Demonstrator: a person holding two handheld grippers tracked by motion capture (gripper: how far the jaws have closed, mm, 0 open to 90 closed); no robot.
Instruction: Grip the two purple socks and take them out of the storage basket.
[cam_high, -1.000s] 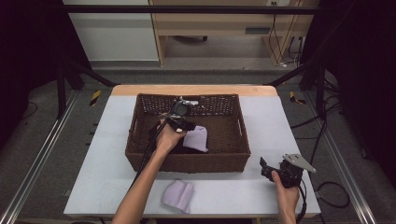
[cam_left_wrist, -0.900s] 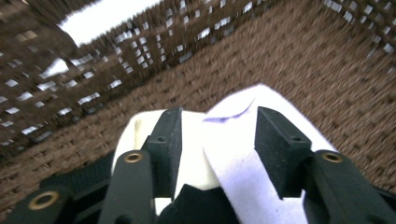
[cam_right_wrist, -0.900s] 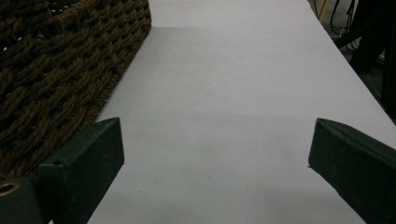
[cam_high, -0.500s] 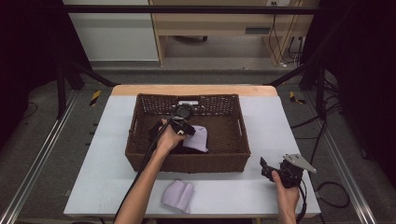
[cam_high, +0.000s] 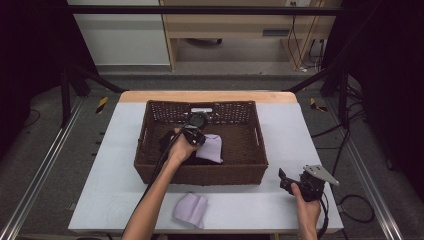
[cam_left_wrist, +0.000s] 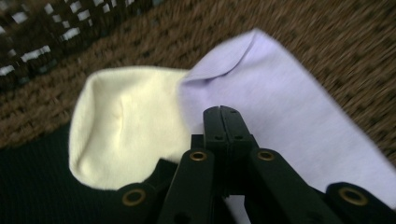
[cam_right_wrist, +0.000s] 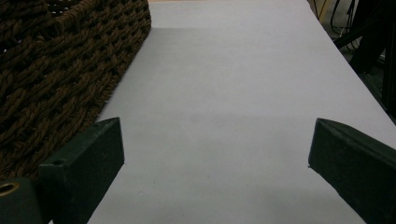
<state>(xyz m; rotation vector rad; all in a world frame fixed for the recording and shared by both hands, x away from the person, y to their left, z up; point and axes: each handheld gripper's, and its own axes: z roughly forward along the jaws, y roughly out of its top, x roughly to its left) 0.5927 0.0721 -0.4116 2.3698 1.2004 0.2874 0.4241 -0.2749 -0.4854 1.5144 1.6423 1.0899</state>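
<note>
grey flooring and dark frames ring the pale desk (cam_high: 125, 165) and its brown wicker basket (cam_high: 250, 170). inside it the left gripper (cam_left_wrist: 219, 112) has just closed, jaws together with nothing visibly between them, tips over the lilac sock (cam_left_wrist: 280, 116) beside a cream sock (cam_left_wrist: 121, 121). the right gripper (cam_right_wrist: 215, 154) gapes empty above the desk.

basket (cam_high: 200, 170): dark brown woven wicker
sock in basket (cam_left_wrist: 289, 116): pale lilac, plain
second sock in basket (cam_left_wrist: 126, 126): cream, plain
cloth beneath them (cam_left_wrist: 32, 182): black
sock on tabletop (cam_high: 190, 209): pale lilac
tabletop (cam_high: 310, 135): light grey, with a tan wooden far edge
left claw (cam_left_wrist: 223, 112): black, brass-coloured rivets
right claw (cam_right_wrist: 215, 154): black
</note>
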